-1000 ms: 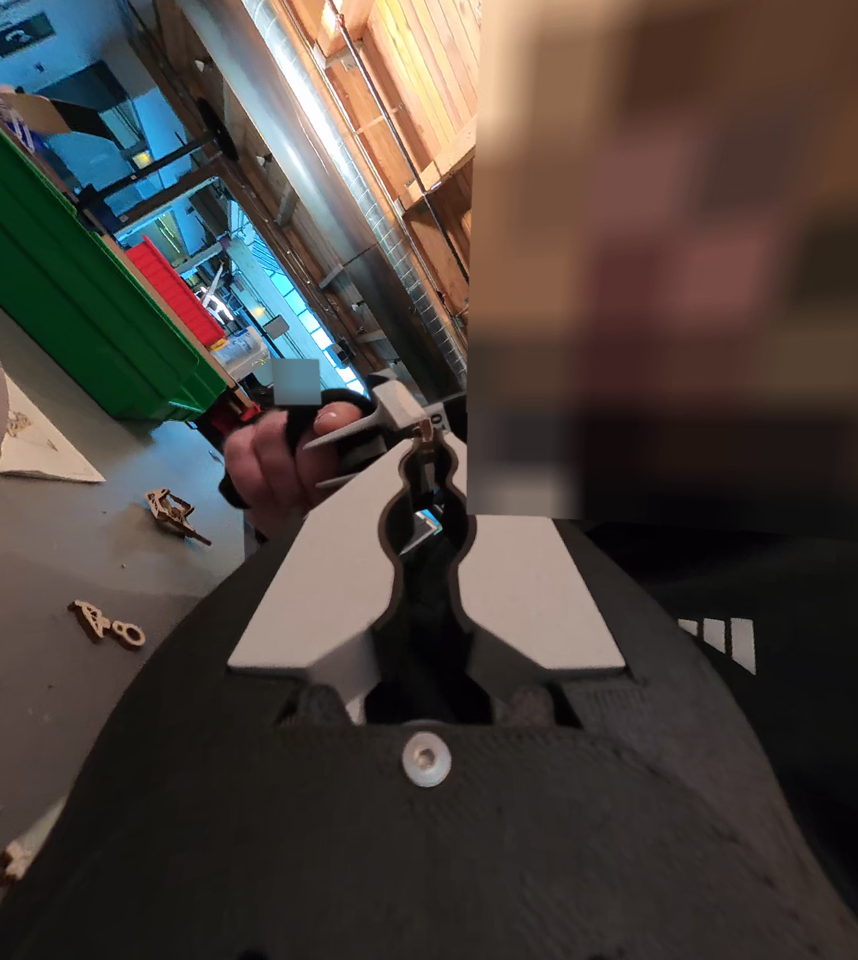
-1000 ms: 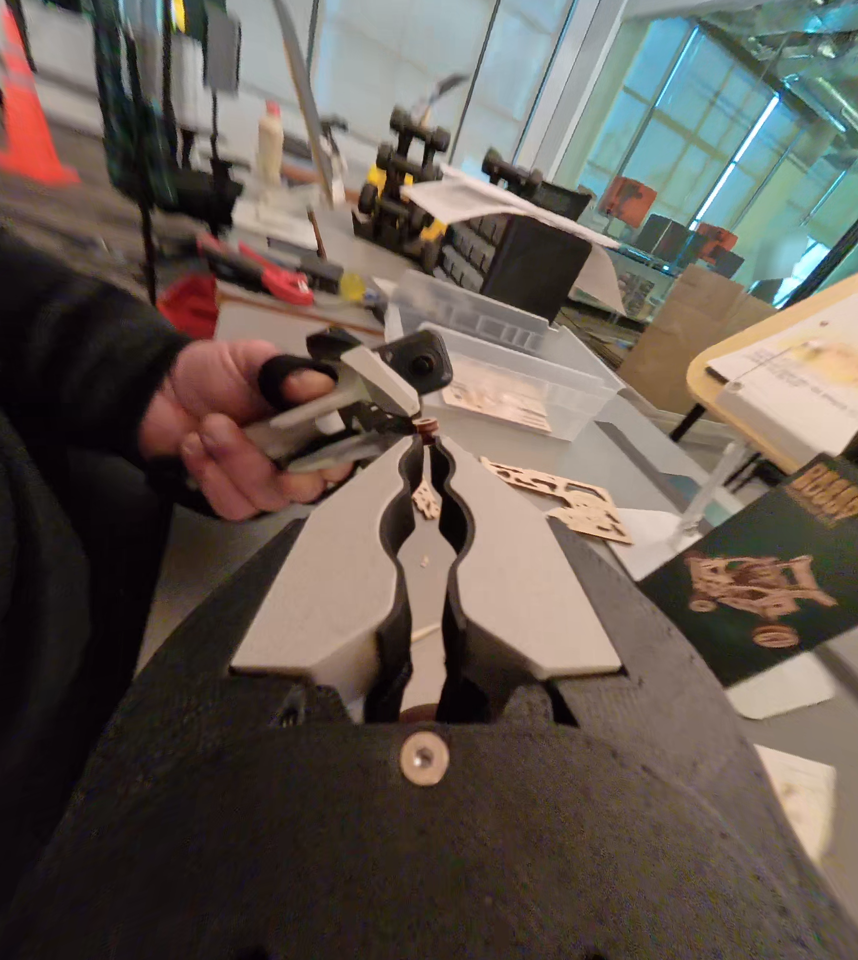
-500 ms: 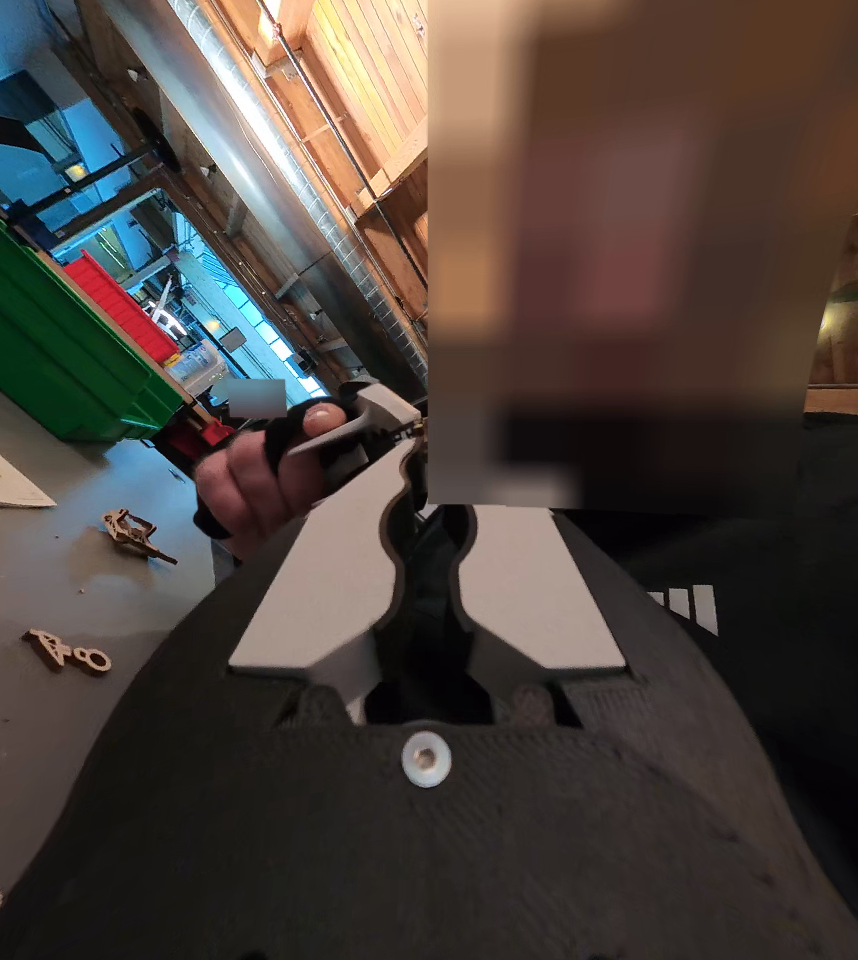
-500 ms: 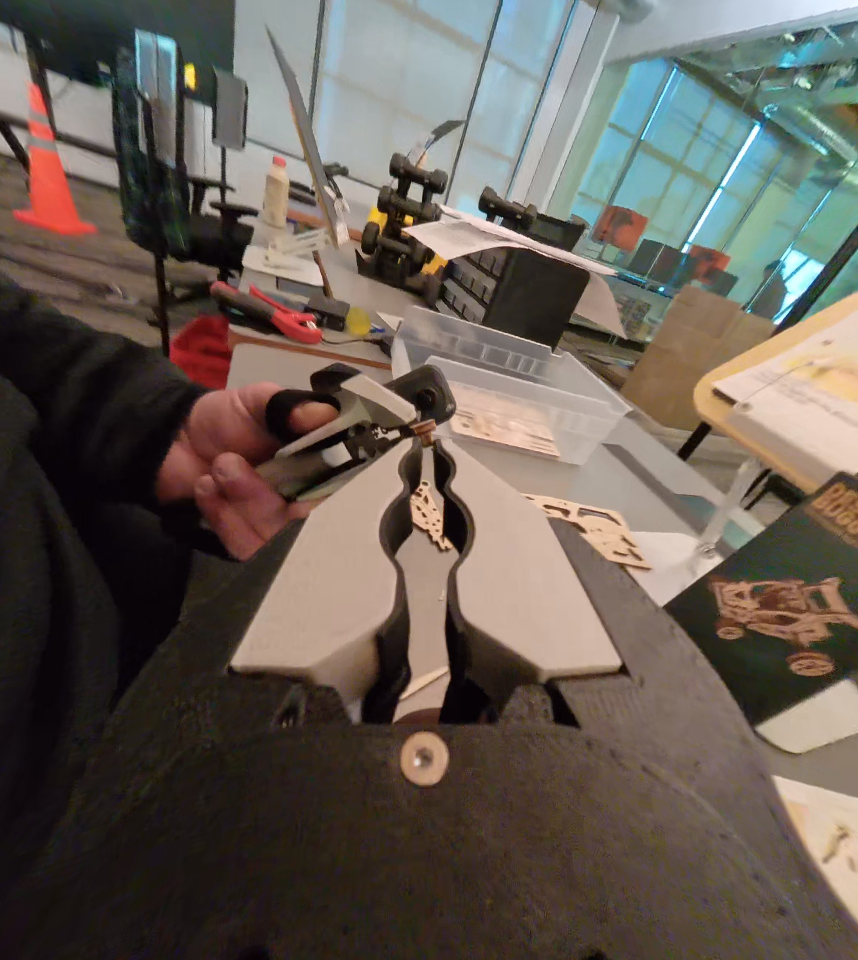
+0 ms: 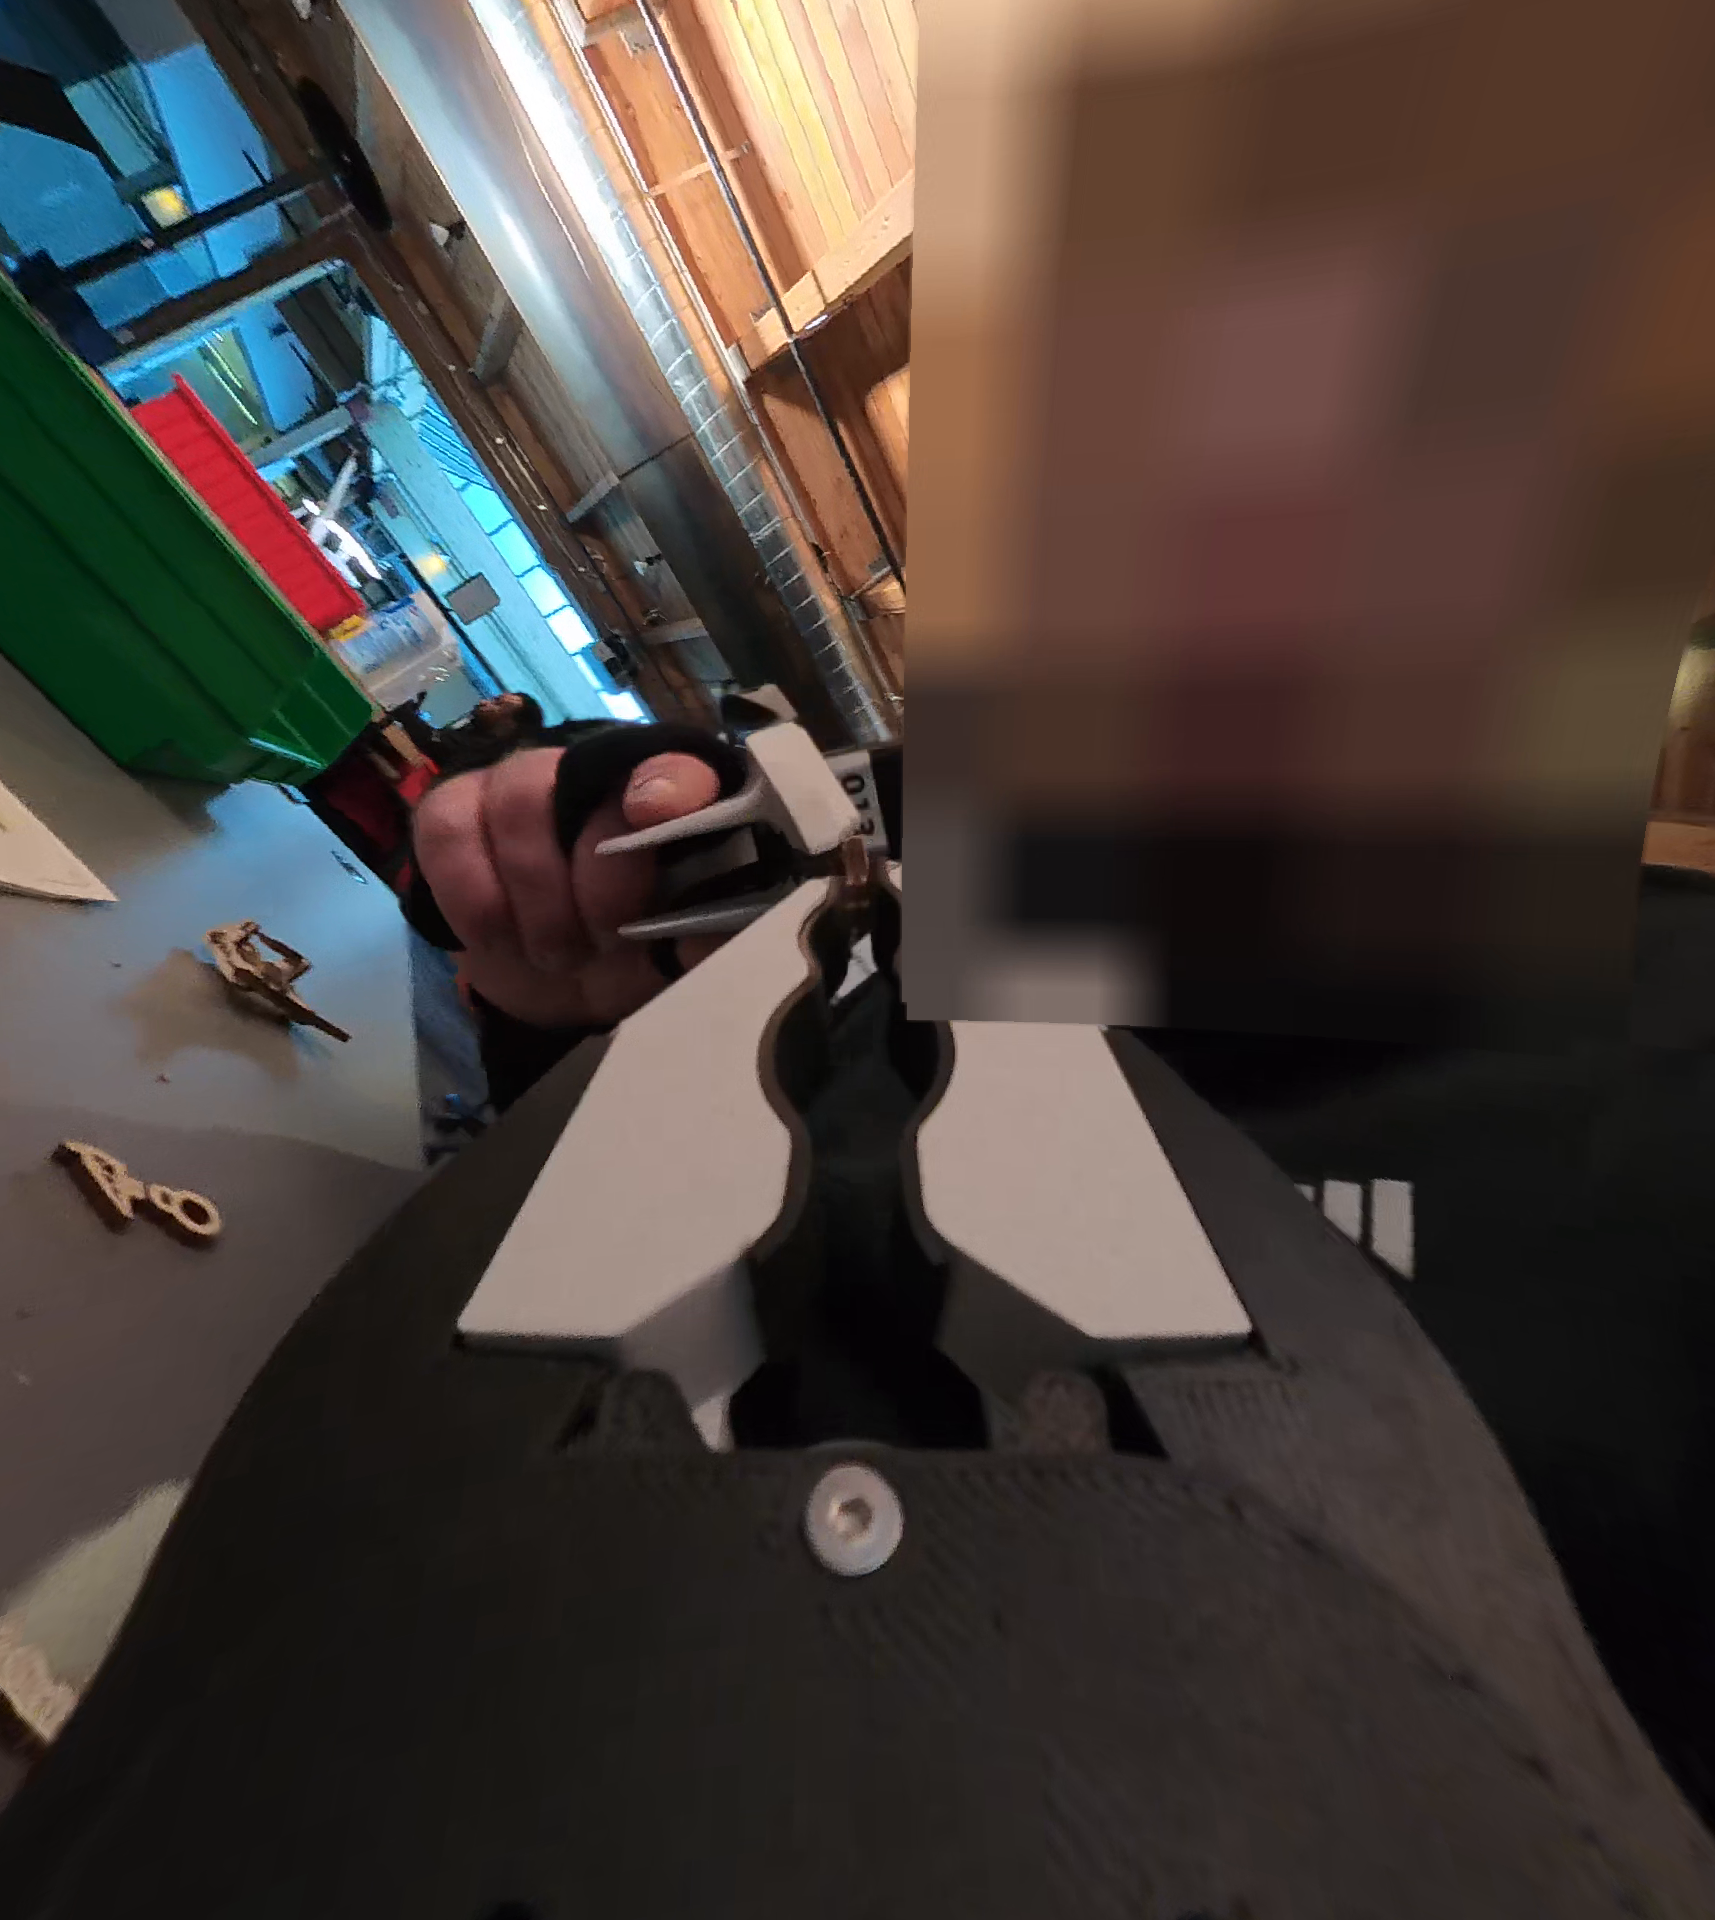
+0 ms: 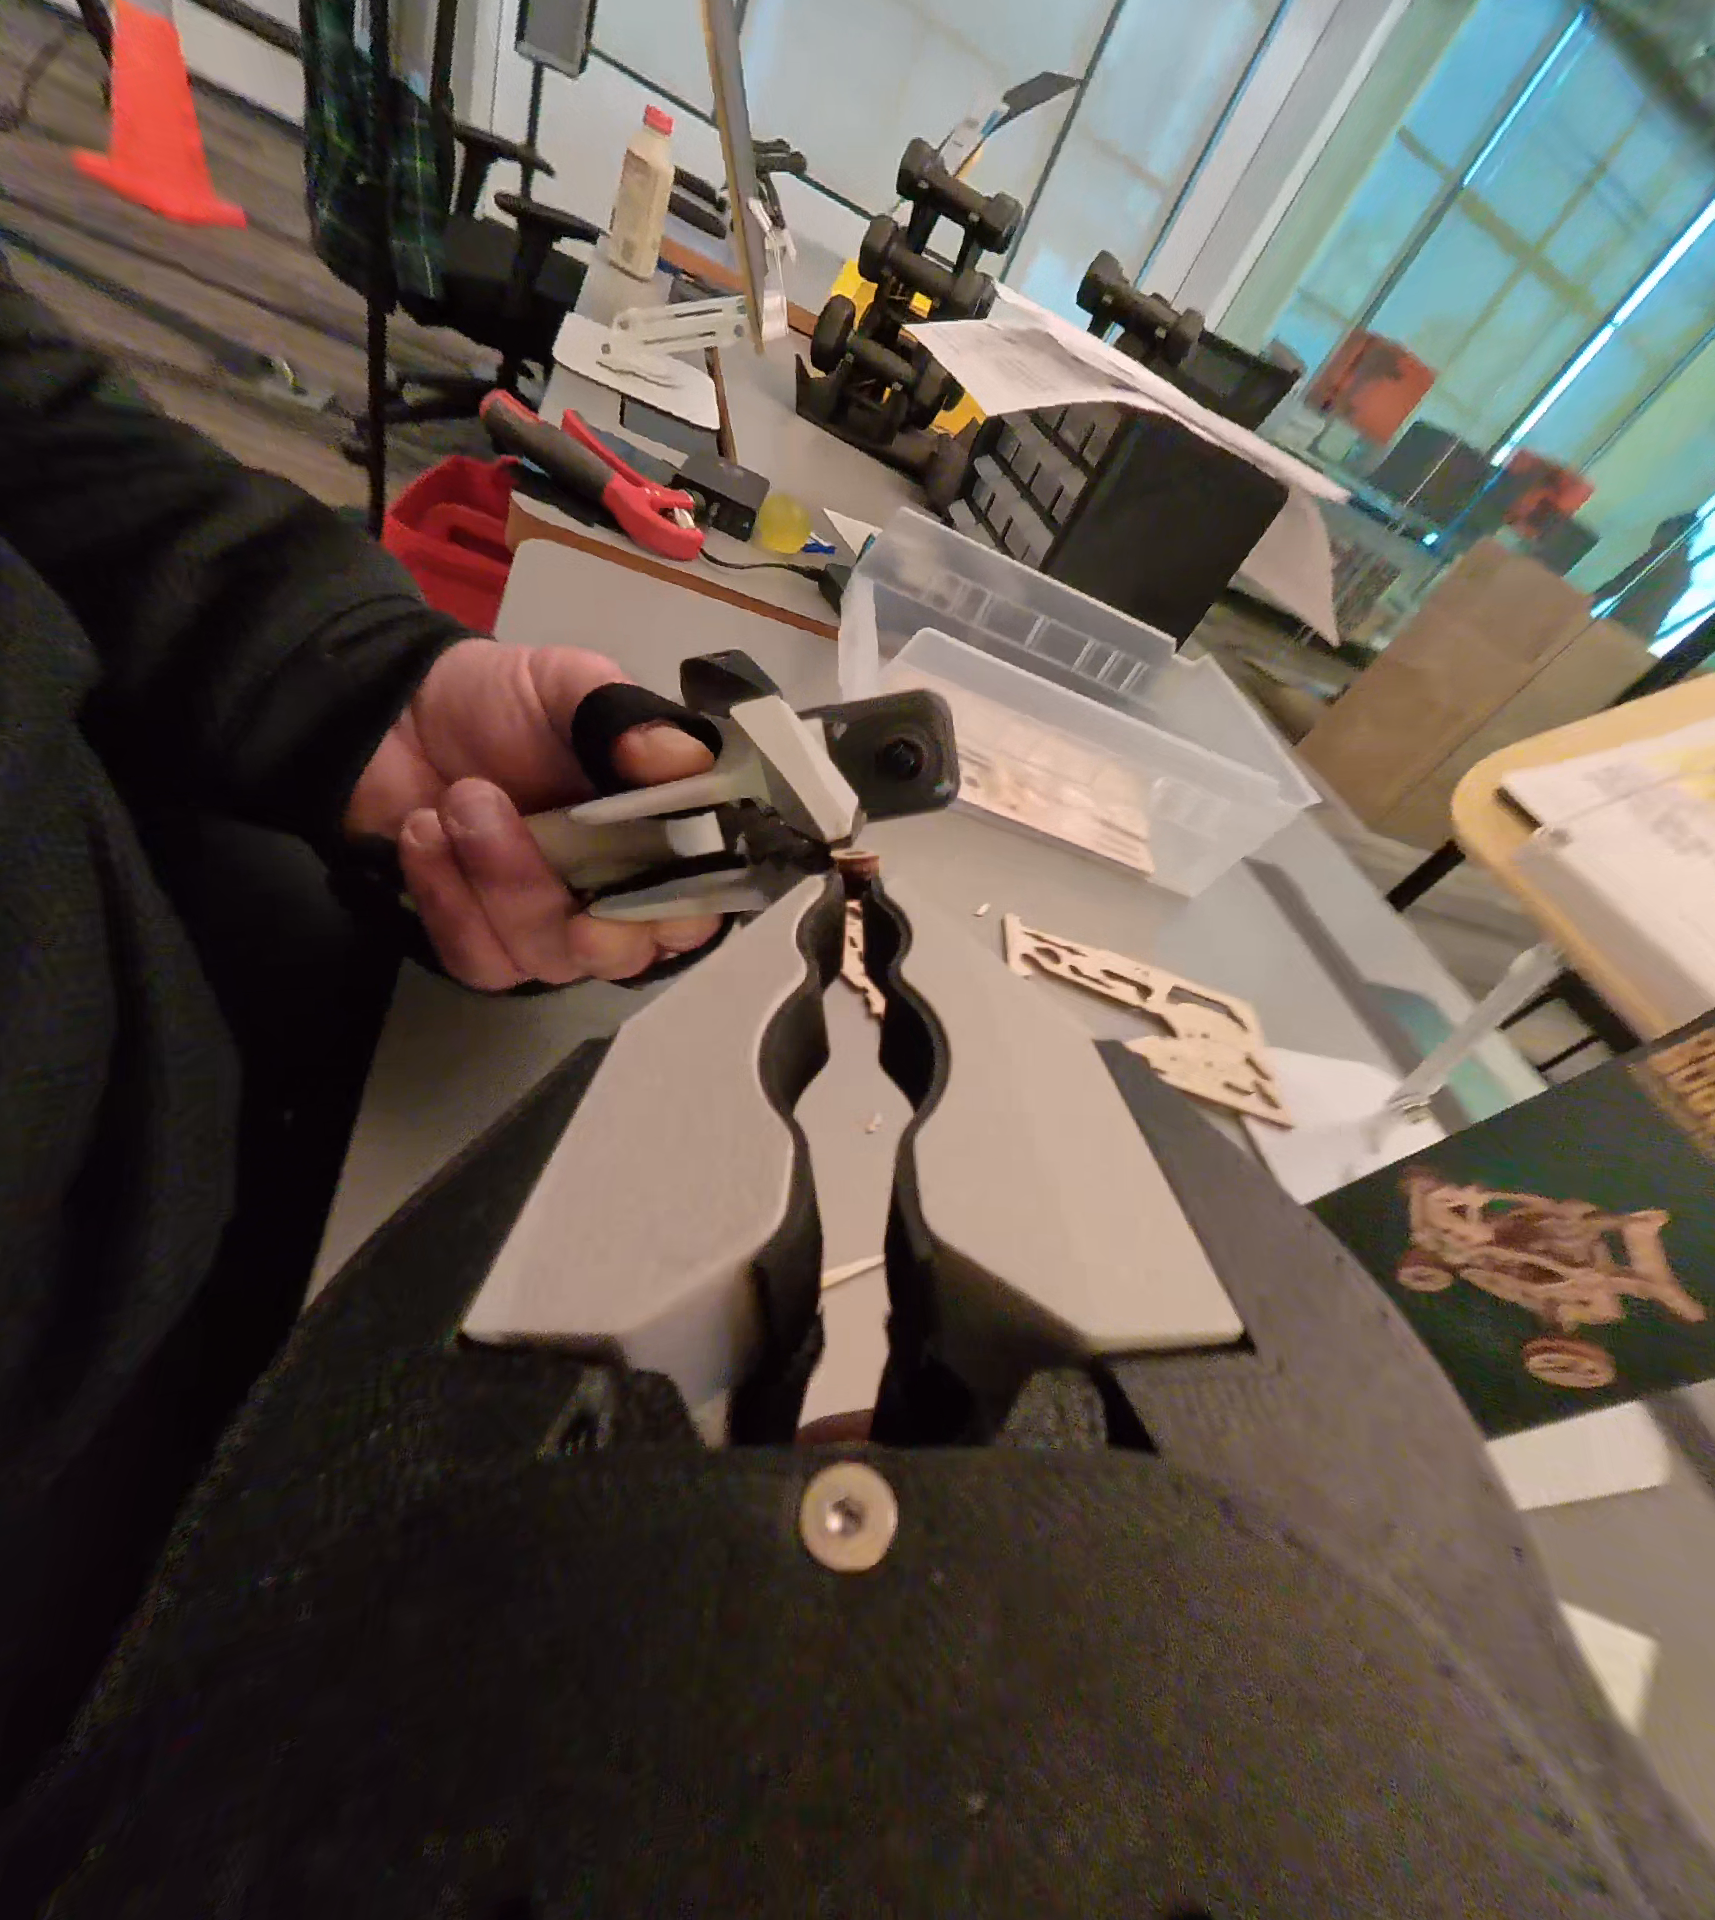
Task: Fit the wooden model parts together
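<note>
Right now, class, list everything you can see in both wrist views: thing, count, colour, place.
Loose wooden parts: several, tan, on the grey table, left view.
Cut-out wooden sheets: two, pale, table, right view.
Clear tubs: two, behind the sheets.
Dark booklet: one, right edge.
Green bin: one, far left.
Orange cone: one, floor.
Red-handled pliers: one, far table.
Dumbbells: black, racked.
Small wooden part: one, brown, at both grippers' tips.
Left gripper: closed.
Right gripper: closed.
</note>
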